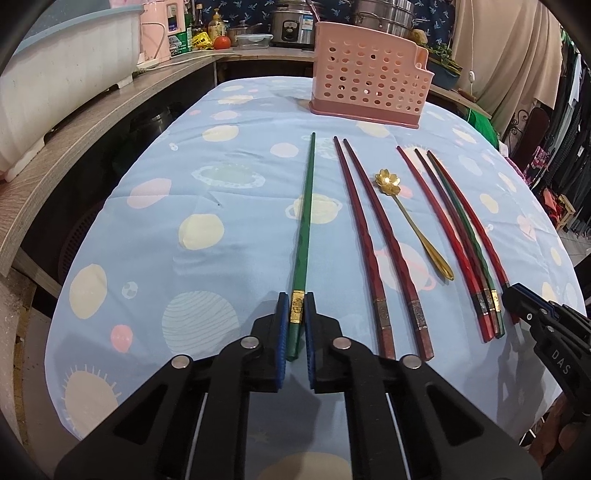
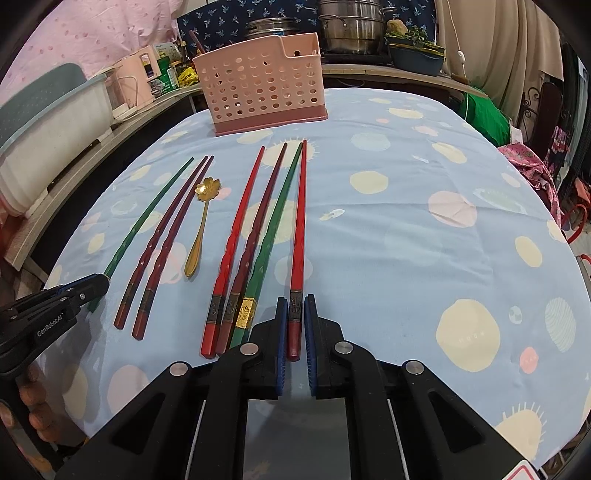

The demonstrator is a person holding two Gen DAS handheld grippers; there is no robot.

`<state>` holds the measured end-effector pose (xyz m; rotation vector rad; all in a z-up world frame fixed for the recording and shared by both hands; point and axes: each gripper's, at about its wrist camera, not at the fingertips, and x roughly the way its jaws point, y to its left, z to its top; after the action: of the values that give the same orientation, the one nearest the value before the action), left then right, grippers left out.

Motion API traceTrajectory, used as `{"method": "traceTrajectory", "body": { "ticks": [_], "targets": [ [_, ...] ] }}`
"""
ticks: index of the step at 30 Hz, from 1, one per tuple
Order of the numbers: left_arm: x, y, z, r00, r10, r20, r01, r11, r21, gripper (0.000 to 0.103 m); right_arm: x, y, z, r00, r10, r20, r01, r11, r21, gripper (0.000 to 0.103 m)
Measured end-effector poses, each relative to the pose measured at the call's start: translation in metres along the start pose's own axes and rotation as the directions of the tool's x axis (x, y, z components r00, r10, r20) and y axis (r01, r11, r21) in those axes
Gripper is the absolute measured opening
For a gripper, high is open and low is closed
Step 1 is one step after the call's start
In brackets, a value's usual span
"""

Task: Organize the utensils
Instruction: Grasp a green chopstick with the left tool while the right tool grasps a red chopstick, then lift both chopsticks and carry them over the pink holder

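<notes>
A row of chopsticks lies on the blue planet-print tablecloth [image 1: 166, 229]. My left gripper [image 1: 297, 300] is shut on the gold band of the lone green chopstick [image 1: 304, 206] at the left end of the row. My right gripper [image 2: 295, 301] is shut on the rightmost red chopstick [image 2: 301, 221] near its thick end. Both chopsticks still lie flat on the cloth. Between them are two dark red chopsticks [image 1: 369, 221], a gold flower-bowl spoon [image 1: 406, 218] and a tight bunch of two red and one green chopstick [image 2: 251, 236]. A pink perforated utensil holder [image 1: 369, 85] stands upright at the table's far edge.
A wooden counter [image 1: 74, 122] runs along the left with a white tub [image 1: 55, 74], a pink appliance and bottles. Steel pots [image 2: 347, 29] and a planter stand behind the holder. The table drops off at the right, with clothes and furniture beyond.
</notes>
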<state>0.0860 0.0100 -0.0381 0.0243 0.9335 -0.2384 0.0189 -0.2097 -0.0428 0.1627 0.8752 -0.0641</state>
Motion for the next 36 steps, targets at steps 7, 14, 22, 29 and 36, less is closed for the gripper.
{"method": "traceTrajectory", "body": {
  "ticks": [7, 14, 22, 29, 36],
  "targets": [
    [-0.001, 0.001, 0.0, 1.0, -0.019, -0.009, 0.018, 1.0, -0.009, 0.007, -0.002, -0.002, 0.001, 1.0, 0.006, 0.0, -0.006, 1.0, 0.015, 0.007],
    [-0.004, 0.003, 0.002, 1.0, -0.025, -0.014, 0.025, 1.0, -0.017, 0.007, -0.013, -0.006, 0.006, 1.0, 0.01, 0.029, -0.01, 1.0, 0.023, 0.007],
    [-0.019, 0.005, 0.011, 0.999, -0.042, 0.014, 0.042, 0.999, -0.034, 0.007, -0.029, -0.01, 0.017, 0.997, 0.016, 0.075, -0.019, 0.999, 0.035, 0.007],
    [-0.039, 0.01, 0.03, 0.996, -0.062, 0.066, 0.066, 0.996, -0.055, 0.007, -0.049, -0.018, 0.039, 0.99, 0.017, 0.138, -0.023, 0.999, 0.042, 0.007],
    [-0.063, 0.011, 0.063, 0.988, -0.057, 0.141, 0.064, 0.997, -0.049, 0.007, -0.071, -0.029, 0.072, 0.974, 0.021, 0.224, -0.035, 0.998, 0.06, 0.007]
  ]
}}
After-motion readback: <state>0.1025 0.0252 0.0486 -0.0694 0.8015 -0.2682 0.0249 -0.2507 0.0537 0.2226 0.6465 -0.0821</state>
